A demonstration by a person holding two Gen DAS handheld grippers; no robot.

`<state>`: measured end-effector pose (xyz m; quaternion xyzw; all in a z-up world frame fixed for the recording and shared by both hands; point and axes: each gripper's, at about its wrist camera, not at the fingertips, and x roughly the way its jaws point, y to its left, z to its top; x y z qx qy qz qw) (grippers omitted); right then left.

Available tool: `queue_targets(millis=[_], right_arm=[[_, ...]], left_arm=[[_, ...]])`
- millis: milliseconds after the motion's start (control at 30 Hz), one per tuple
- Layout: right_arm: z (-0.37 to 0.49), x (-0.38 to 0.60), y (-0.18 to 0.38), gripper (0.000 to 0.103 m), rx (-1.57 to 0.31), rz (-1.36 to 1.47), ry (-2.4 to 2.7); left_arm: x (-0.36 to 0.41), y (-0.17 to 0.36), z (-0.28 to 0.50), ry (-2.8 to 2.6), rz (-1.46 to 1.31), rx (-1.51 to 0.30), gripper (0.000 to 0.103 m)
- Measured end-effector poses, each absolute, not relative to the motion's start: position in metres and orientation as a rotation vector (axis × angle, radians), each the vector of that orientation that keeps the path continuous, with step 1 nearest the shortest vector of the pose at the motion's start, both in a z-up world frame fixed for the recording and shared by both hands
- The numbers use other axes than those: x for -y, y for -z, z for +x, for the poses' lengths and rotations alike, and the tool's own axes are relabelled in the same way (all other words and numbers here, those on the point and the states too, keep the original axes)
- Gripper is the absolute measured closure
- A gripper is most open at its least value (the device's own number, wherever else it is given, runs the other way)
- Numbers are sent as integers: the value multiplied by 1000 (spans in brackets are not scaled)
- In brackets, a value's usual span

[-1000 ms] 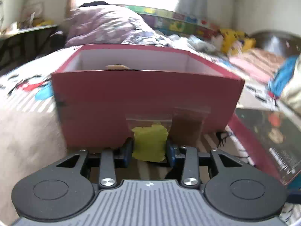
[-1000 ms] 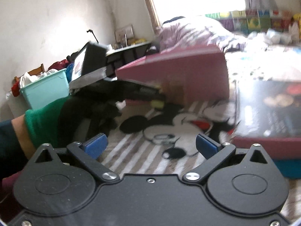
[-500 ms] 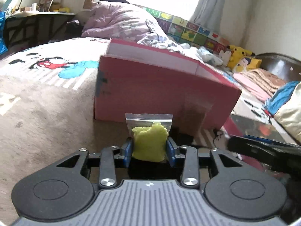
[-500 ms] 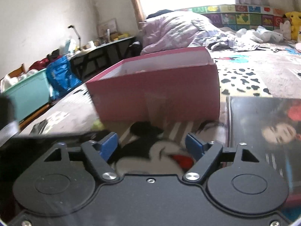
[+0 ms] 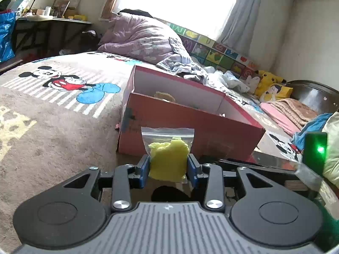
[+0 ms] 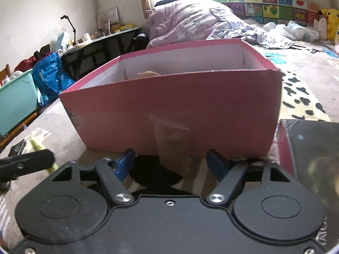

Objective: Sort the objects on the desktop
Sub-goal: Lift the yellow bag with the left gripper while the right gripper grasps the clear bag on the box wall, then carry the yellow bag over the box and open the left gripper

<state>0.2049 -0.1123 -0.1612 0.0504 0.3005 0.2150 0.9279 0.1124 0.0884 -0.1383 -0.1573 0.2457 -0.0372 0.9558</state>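
Left gripper (image 5: 168,167) clamped on a clear zip bag of yellow stuff (image 5: 168,158), held upright, with the open pink box (image 5: 190,122) beyond at 12 o'clock on the bed (image 5: 53,110). Right gripper (image 6: 170,162) closing, pads apart around a clear bag of brownish contents (image 6: 172,146), contact unclear; pink box just behind, dark book (image 6: 311,158) at 3 o'clock.
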Motion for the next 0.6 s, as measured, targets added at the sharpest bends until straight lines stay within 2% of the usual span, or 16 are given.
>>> queue_targets(millis=[67, 100, 133, 233, 267, 300, 333, 600], right_arm=[[208, 110, 162, 40, -612, 102, -452], [210, 109, 163, 61, -626, 95, -461], [211, 108, 165, 74, -642, 87, -470], [209, 110, 165, 77, -652, 85, -482], [207, 113, 164, 79, -647, 90, -482], [205, 114, 163, 86, -646, 97, -486], [201, 117, 162, 87, -645, 105, -492], [147, 140, 157, 87, -640, 214, -586]], left_arm=[[-90, 135, 110, 73, -320, -491, 67], [-90, 133, 109, 72, -320, -487, 67], [-91, 131, 107, 70, -321, -482, 67], [-92, 124, 102, 68, -319, -468, 67], [-92, 121, 101, 69, -318, -466, 67], [-92, 119, 101, 69, -316, -463, 67], [-91, 117, 100, 70, -313, -461, 67], [-86, 99, 104, 73, -263, -452, 67]])
